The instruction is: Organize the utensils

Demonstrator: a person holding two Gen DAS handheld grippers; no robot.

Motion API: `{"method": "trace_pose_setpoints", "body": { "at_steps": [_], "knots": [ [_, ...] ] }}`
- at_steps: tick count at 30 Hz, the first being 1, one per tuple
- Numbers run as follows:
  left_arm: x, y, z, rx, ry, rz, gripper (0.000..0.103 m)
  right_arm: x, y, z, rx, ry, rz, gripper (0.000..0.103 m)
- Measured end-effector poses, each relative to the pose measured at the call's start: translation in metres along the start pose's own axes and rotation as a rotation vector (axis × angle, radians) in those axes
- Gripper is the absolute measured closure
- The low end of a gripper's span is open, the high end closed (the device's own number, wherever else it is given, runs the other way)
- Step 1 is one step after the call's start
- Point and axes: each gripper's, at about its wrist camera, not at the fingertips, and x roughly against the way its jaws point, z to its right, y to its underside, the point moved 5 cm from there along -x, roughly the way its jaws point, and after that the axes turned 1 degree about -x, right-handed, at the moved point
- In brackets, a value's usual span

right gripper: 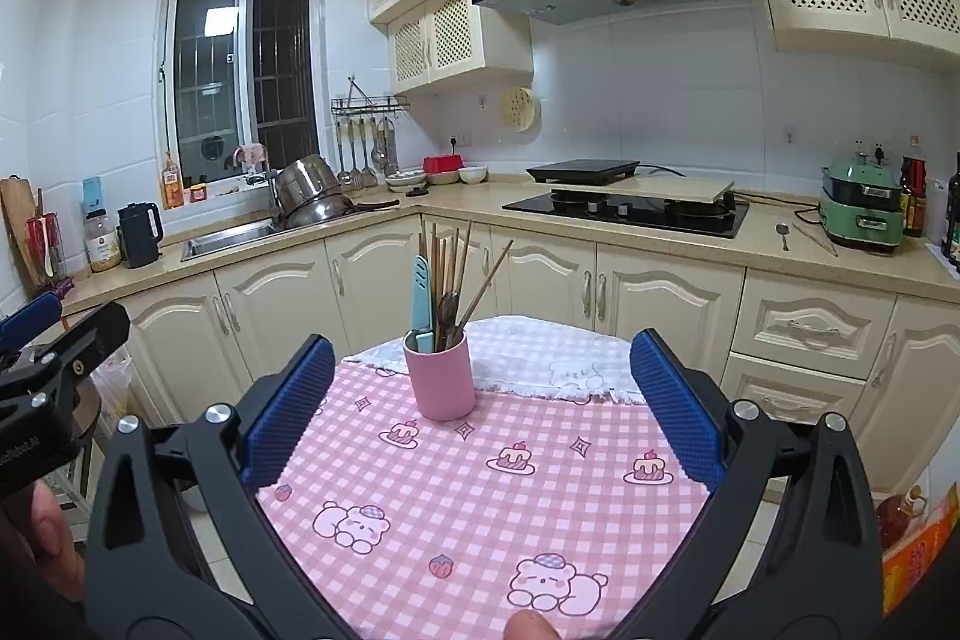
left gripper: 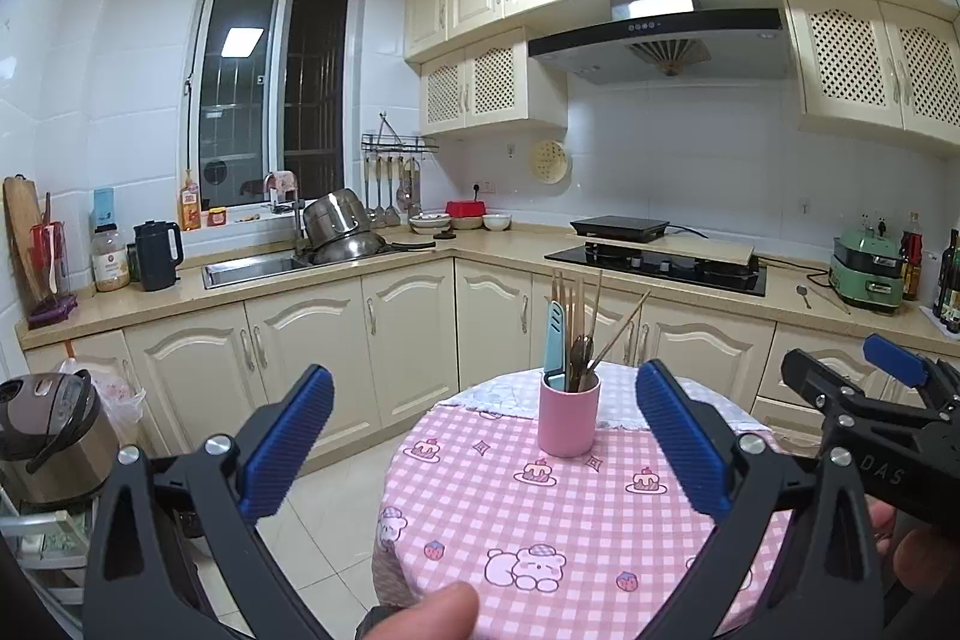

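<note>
Left gripper and right gripper both spread wide, empty, above pink checked table; pink cup upright at far side holds chopsticks, blue knife, spoon

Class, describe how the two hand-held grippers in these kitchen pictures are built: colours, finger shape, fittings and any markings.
Both match. The left hand-held gripper and the right hand-held gripper have black angled frames with triangular cut-outs, silver round bolts, and flat ribbed blue pads. Pale lettering, "DAS", marks the right one's body in the left wrist view. No sleeves or cables show.
</note>
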Motion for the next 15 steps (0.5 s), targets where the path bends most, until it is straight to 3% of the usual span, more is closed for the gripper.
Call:
{"method": "trace_pose_setpoints", "body": {
  "at_steps": [15],
  "knots": [
    [0.01,0.006,0.013,-0.006,0.036,-0.016,0.004,0.012,0.002,-0.009,0.027,-0.002,0.008,0.006]
  ]
}}
